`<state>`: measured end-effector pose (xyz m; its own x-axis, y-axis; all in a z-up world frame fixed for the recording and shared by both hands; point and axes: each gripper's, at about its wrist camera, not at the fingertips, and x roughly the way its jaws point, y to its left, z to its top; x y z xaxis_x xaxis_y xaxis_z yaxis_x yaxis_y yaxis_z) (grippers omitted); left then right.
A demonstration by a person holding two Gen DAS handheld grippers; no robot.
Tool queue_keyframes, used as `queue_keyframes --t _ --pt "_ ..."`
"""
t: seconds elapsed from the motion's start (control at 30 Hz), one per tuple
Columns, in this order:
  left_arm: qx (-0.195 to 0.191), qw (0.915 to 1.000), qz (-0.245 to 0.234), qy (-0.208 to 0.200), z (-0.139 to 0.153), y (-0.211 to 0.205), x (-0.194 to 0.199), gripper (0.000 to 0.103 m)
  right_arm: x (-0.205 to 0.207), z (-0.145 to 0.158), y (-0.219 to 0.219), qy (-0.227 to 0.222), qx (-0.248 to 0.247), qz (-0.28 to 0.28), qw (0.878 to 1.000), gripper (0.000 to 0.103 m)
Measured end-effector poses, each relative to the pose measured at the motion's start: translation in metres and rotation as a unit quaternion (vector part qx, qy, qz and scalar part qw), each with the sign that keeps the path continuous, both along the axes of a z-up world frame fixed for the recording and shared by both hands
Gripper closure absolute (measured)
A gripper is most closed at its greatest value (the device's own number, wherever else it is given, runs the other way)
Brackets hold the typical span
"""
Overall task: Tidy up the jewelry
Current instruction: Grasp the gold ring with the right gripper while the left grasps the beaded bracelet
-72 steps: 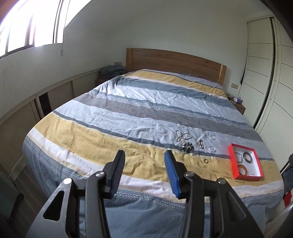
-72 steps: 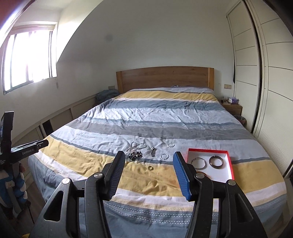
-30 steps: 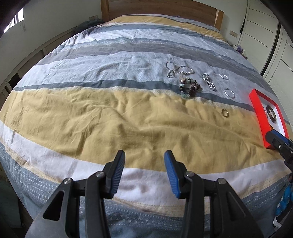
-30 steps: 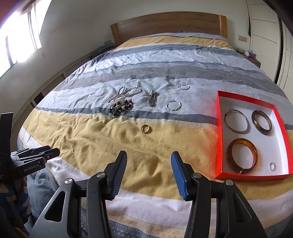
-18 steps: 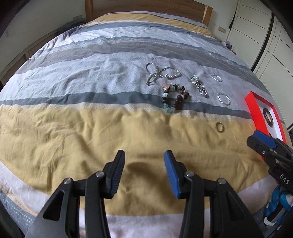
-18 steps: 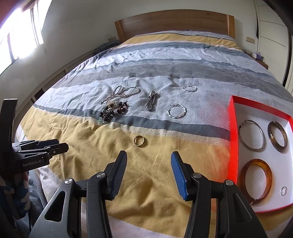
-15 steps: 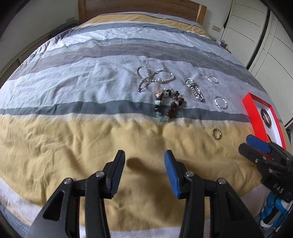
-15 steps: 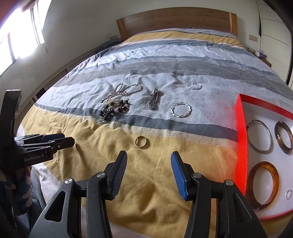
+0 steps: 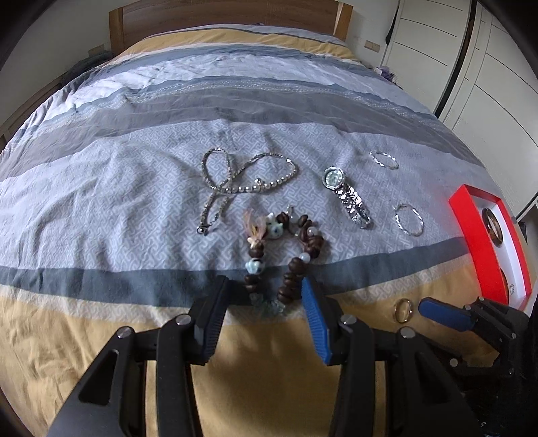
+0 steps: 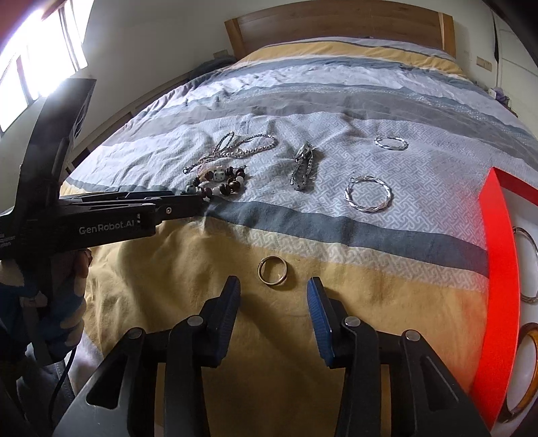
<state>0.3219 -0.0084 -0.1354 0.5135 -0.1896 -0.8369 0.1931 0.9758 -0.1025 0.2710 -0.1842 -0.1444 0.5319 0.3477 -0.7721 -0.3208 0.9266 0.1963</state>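
Here, left gripper (image 9: pixel 264 302) low over a striped bedcover (image 9: pixel 134 188), jaws apart, near end of a beaded bracelet (image 9: pixel 285 248) lying between the fingertips, no pad seen pressing on it. Just beyond, a tangled silver chain (image 9: pixel 235 178); to its right a silver watch (image 9: pixel 346 195), then two twisted silver hoops, the nearer hoop (image 9: pixel 408 220) and the farther hoop (image 9: pixel 383 159). Right gripper (image 10: pixel 274 292) poised above the yellow stripe, jaws closing, a gold ring (image 10: pixel 272 270) flat on the cloth just ahead of the tips, untouched. Nothing between ring and fingertips. Alongside, at the right edge, a red tray (image 10: pixel 497 255) with bangles inside, partly cut off by the frame. Behind, a wooden headboard (image 10: pixel 336 23) and white wardrobe doors (image 9: pixel 470 60).
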Motion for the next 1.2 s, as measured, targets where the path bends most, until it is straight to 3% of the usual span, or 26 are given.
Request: queue_keyframes --t 0.4,0.57,0.73,0.93,1.2 --pt "-0.004 0.9999 -0.008 -0.010 -0.016 -0.005 0.009 0.063 0.013 -0.016 0.002 0.008 0.002 -0.001 1.000 0.073" --pt "-0.008 0.9999 -0.004 -0.010 -0.015 -0.006 0.013 0.076 0.015 -0.018 0.011 0.002 -0.012 0.006 1.000 0.082" --pt "-0.015 0.9999 0.002 -0.006 -0.012 -0.003 0.015 0.092 0.016 -0.018 0.009 0.004 -0.004 0.006 1.000 0.082" --pt "-0.023 0.9997 0.009 -0.006 0.007 -0.002 0.000 0.092 0.005 -0.001 0.004 -0.004 0.007 0.000 1.000 0.083" --pt "-0.021 0.9988 0.007 -0.043 0.063 0.000 -0.048 0.092 -0.035 0.044 -0.006 -0.029 0.011 -0.013 0.999 0.083"
